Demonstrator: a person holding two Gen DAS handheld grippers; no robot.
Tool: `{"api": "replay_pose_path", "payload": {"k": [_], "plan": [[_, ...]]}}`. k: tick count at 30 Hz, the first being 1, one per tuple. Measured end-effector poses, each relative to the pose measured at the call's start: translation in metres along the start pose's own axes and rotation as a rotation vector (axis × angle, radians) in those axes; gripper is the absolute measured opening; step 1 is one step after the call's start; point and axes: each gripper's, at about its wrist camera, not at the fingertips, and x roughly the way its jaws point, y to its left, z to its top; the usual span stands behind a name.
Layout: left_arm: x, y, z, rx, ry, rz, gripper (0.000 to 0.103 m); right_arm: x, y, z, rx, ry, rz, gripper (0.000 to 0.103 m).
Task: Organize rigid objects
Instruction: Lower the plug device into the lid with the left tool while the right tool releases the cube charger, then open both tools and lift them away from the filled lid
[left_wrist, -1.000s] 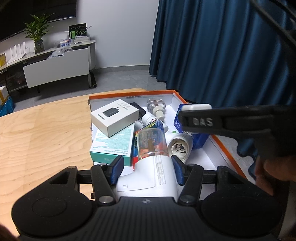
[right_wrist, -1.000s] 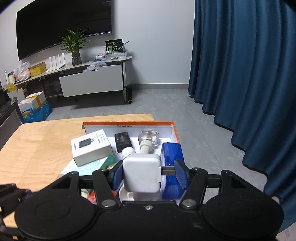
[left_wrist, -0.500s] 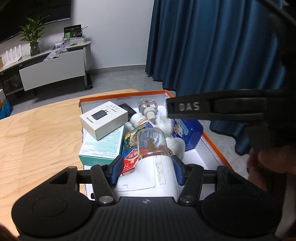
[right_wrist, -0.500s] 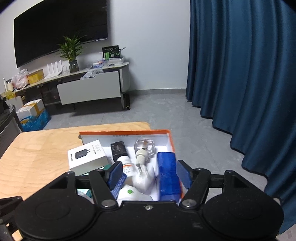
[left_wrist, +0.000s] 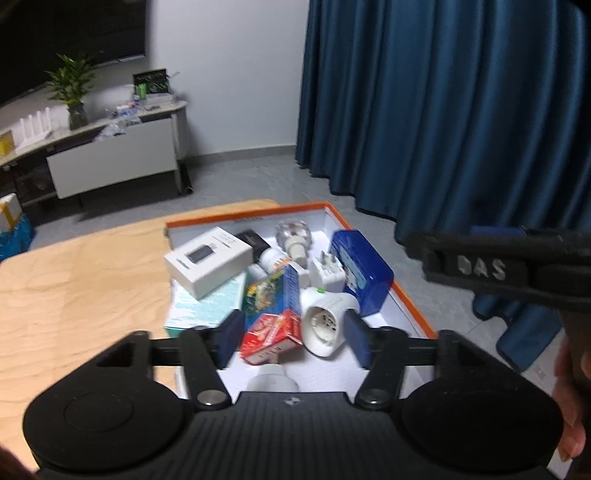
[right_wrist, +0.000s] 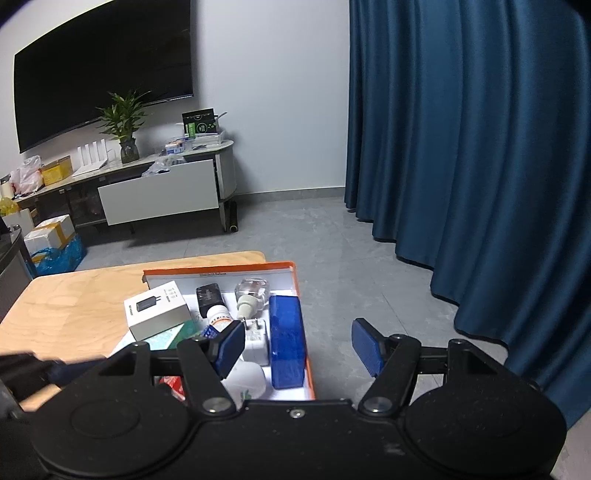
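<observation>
- Left wrist view: left gripper (left_wrist: 291, 341) jaws opening, nothing pressed between the pads; red carton (left_wrist: 272, 334) and round white adapter (left_wrist: 327, 325) sit below the gap, loose in the orange-rimmed box (left_wrist: 413, 314).
- Just under the gripper body a white rounded item (left_wrist: 272, 379) lies in the box, mostly hidden, can't tell what it is.
- Risk: box is crowded. White charger box (left_wrist: 207, 260) rests tilted on the teal carton (left_wrist: 207, 302); a nudge could slide it off onto the table (left_wrist: 74, 288).
- Risk: right-hand tool's black arm (left_wrist: 517, 266) is near on the right; the two tools could clash over the box.
- Right wrist view: right gripper (right_wrist: 297, 347) fingers apart, empty, its right finger out past the box wall over bare floor.
- White plug (right_wrist: 255, 341) sits touching the blue case (right_wrist: 286, 343), beside the glass bottle (right_wrist: 251, 295); the bottle looks most fragile if bumped.
- Risk: box edge looks to be at the table's edge, so a shove could tip it.
</observation>
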Motion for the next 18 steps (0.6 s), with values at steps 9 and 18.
{"api": "replay_pose_path", "payload": {"k": [9, 18], "plan": [[-0.036, 0.012, 0.005, -0.033, -0.023, 0.095, 0.103, -0.028, -0.011, -0.019, 0.034, 0.012, -0.016, 0.078], [-0.058, 0.015, 0.002, -0.077, 0.002, 0.125, 0.103, -0.049, -0.006, -0.04, 0.043, 0.038, 0.013, 0.078]]}}
